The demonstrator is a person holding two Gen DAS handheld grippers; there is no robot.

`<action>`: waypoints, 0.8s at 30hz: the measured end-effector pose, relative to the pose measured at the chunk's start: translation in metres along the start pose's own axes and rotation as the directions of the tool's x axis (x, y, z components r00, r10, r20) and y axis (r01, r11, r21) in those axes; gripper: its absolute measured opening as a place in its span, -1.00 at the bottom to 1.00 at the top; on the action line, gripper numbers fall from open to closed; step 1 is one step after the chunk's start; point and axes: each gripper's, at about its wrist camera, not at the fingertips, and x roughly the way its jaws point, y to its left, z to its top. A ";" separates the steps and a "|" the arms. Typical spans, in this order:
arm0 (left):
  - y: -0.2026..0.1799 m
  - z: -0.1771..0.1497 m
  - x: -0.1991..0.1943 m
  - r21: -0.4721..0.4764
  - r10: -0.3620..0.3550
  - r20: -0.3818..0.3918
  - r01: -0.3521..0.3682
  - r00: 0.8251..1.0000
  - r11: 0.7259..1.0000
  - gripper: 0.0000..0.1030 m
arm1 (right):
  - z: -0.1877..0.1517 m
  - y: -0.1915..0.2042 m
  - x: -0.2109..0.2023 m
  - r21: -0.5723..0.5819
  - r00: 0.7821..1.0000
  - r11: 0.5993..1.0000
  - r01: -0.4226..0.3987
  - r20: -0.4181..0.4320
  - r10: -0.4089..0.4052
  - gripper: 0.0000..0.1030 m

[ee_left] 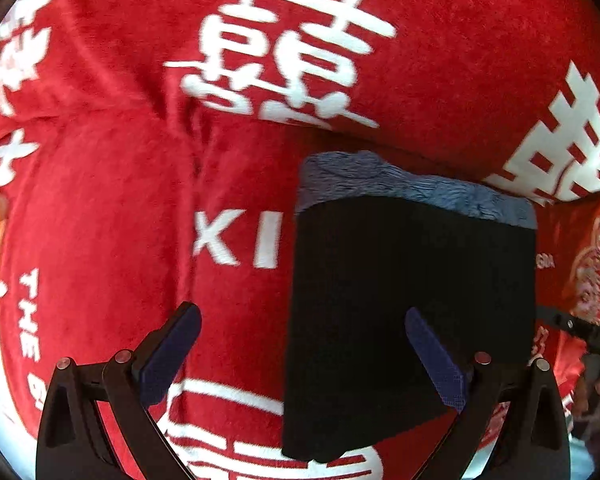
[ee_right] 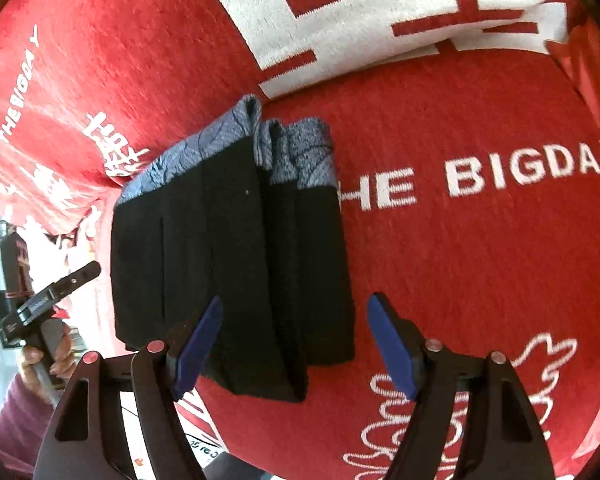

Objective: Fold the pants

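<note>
The black pants lie folded into a compact rectangle on the red blanket, with a blue-grey patterned waistband at the far end. My left gripper is open and empty above them, its right finger over the pants. In the right wrist view the folded pants lie flat, waistband away from me. My right gripper is open and empty over their near edge. The left gripper shows at the left, held in a hand.
The red blanket carries white characters and the words "THE BIGDAY". A folded red-and-white layer lies beyond the pants. The right gripper's tip shows at the right edge of the left wrist view.
</note>
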 end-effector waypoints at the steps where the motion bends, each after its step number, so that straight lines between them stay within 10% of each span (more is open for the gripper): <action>1: -0.001 0.002 0.005 0.019 -0.032 -0.013 0.032 0.999 0.999 0.99 | 0.003 -0.002 0.000 -0.007 1.000 1.000 -0.017 -0.003 0.017 0.51; 21: -0.015 0.016 0.075 0.056 -0.228 -0.099 0.234 0.969 0.971 0.99 | 0.031 -0.039 0.059 0.068 0.922 0.925 -0.374 -0.078 0.379 0.51; 24: -0.022 0.011 0.069 0.054 -0.251 -0.057 0.254 0.966 0.966 0.56 | 0.033 -0.041 0.058 0.101 0.931 0.932 -0.349 -0.076 0.357 0.24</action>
